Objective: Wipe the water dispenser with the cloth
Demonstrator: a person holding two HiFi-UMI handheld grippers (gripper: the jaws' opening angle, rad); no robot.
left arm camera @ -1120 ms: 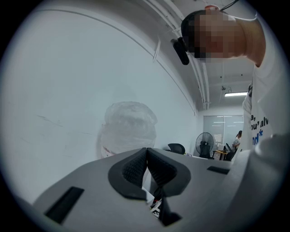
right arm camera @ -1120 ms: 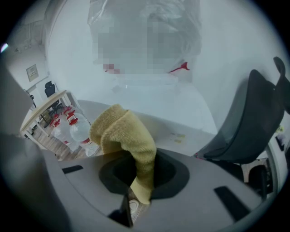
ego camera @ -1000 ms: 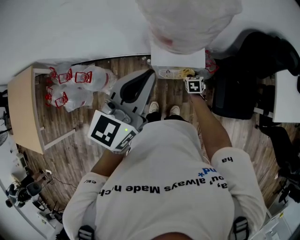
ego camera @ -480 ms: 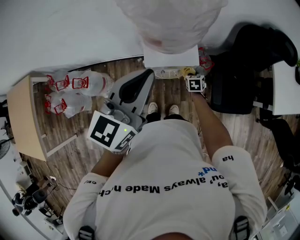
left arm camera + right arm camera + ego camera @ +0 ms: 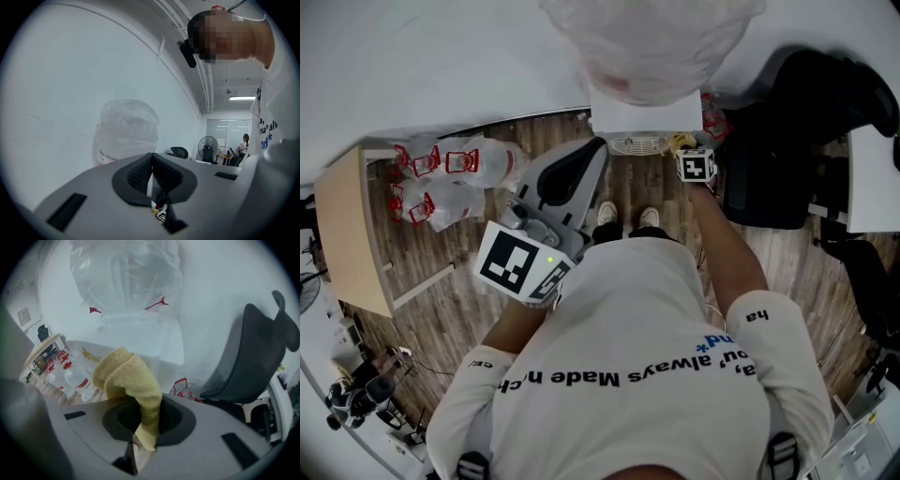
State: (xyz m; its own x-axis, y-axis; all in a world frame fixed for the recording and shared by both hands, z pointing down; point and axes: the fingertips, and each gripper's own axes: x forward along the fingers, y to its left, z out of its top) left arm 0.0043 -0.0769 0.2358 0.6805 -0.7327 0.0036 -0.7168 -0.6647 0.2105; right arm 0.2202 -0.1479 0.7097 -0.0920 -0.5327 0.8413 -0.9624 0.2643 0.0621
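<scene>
The white water dispenser [image 5: 645, 112] stands against the wall, its top bottle [image 5: 652, 47] wrapped in clear plastic. My right gripper [image 5: 145, 420] is shut on a yellow cloth [image 5: 129, 376], which bunches up above the jaws just short of the dispenser's body [image 5: 140, 333]. In the head view the cloth [image 5: 678, 142] sits at the dispenser's lower right corner, ahead of the right gripper's marker cube [image 5: 697, 165]. My left gripper [image 5: 572, 178] is held up at the dispenser's lower left. Its jaws [image 5: 151, 161] are shut with nothing between them, pointing toward the wrapped bottle [image 5: 125, 131].
A black office chair [image 5: 787, 141] stands right of the dispenser. Several water bottles with red labels [image 5: 450, 173] lie on the wood floor at the left, beside a light wooden table [image 5: 342, 225]. A white desk edge [image 5: 874, 187] shows at far right.
The right gripper with the cloth has edged slightly to the right along the dispenser's lower front. The left gripper has hardly moved.
</scene>
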